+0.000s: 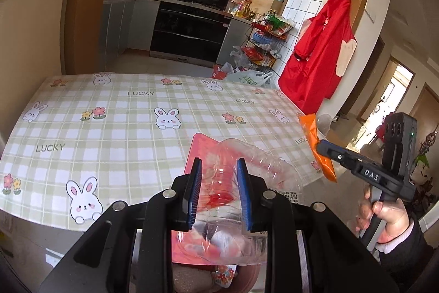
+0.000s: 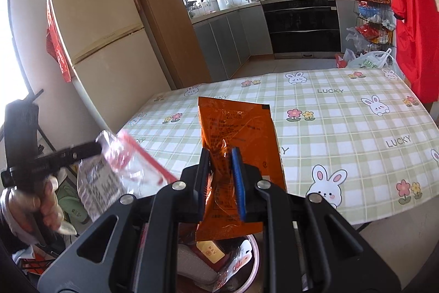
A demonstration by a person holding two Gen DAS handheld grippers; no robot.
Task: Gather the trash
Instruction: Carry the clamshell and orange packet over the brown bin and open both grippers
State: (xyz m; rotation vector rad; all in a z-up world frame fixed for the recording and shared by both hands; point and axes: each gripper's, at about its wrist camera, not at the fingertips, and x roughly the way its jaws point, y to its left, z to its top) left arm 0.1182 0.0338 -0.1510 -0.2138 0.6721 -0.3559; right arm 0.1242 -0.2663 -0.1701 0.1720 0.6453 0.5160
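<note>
With counter [image 1: 115, 128] bare of litter and bin [image 2: 255, 260] just below both grippers, only dropping left. Left gripper [image 1: 219, 191]: jaws clamped on crinkled clear plastic packaging [image 1: 247, 166] backed with pink card. Right gripper [image 2: 222, 180]: jaws pinching flat glossy orange sachet [image 2: 238, 125], held above near counter edge.

Both views are wrist fisheyes, each looking forward and somewhat down along its own jaws, close over the near edge of the table [image 1: 109, 111]. Left wrist view sits left of the pair: its own left gripper [image 1: 219, 194] fills the bottom centre, right gripper [image 1: 319, 147] at far right. Right wrist view mirrors that: right gripper [image 2: 221, 177] bottom centre, left gripper [image 2: 100, 147] at far left. Shared: table [image 2: 343, 128], oven [image 1: 189, 26] [image 2: 301, 26], wire rack [image 1: 263, 45] [image 2: 370, 26], red garment [image 1: 321, 51] [image 2: 411, 13].
</note>
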